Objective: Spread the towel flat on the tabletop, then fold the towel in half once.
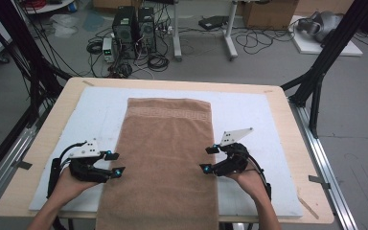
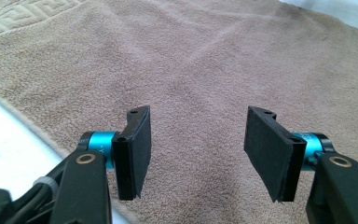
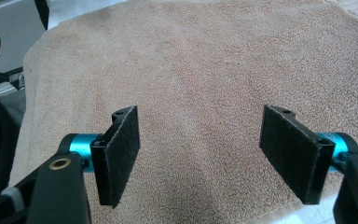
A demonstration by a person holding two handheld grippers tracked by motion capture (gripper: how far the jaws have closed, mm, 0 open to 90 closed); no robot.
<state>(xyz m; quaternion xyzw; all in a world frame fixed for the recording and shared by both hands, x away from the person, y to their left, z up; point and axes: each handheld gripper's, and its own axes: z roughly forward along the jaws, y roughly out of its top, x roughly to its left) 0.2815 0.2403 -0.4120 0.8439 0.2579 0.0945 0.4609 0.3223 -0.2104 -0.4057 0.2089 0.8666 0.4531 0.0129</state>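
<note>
- High view: a long tan terry-cloth towel (image 1: 165, 158) lay flat down the middle of a white foam mat (image 1: 254, 120) on the pale wooden counter (image 1: 287, 96). Its far end, with a woven key-pattern band, stopped short of the mat's far edge; its near end hung over the counter's near edge.
- High view: the left gripper (image 1: 115, 164), black with a grey three-cornered plate, sat at the towel's left edge, jaws pointing inward over the cloth. The right gripper (image 1: 207, 159) mirrored it at the towel's right edge. A person's hand held each, forearms coming in from below.
- High view: both pairs of jaws stood apart, nothing between them.
- High view: beyond the counter, two black computer towers (image 1: 134, 31) and tangled cables lay on the grey floor.
- Left gripper view: jaws wide, black pads (image 2: 137, 149) facing each other with bare towel showing through the gap. No cloth pinched. The key-pattern band showed top left, the white mat at lower left.
- Right gripper view: jaws wide, pads (image 3: 119, 156) clear of the cloth, flat towel below and between them. The towel's edge and a sliver of white mat showed at lower right.
</note>
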